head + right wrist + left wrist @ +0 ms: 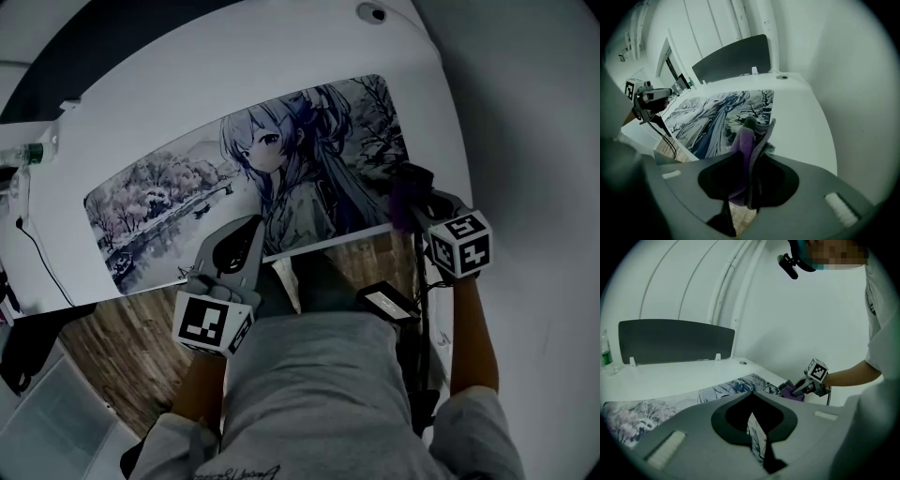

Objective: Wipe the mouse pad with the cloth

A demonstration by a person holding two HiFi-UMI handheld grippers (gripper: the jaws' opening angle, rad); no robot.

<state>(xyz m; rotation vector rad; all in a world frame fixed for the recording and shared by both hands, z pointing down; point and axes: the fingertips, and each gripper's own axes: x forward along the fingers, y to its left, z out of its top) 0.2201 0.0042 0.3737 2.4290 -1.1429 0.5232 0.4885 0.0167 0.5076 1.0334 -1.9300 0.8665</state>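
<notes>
A long mouse pad (pixel 187 187) printed with an anime figure and snowy trees lies on the white desk (pixel 141 103). My right gripper (pixel 412 192) is at the pad's right end, shut on a purple cloth (pixel 401 201). In the right gripper view the cloth (pixel 740 136) sticks up from between the closed jaws (pixel 751 157), over the pad (pixel 708 117). My left gripper (pixel 246 228) hovers over the pad's front edge near the middle. Its jaws are shut with nothing in them (pixel 751 397). The left gripper view shows the pad (pixel 731 387), the right gripper (pixel 801 386) and the cloth (pixel 790 391).
A water bottle (pixel 19 153) stands at the desk's left end, and a black cable (pixel 42 258) hangs there. A dark partition panel (pixel 675 341) lines the desk's far side. Wooden floor (pixel 122 347) shows below the front edge, with a pale bin (pixel 47 412) at lower left.
</notes>
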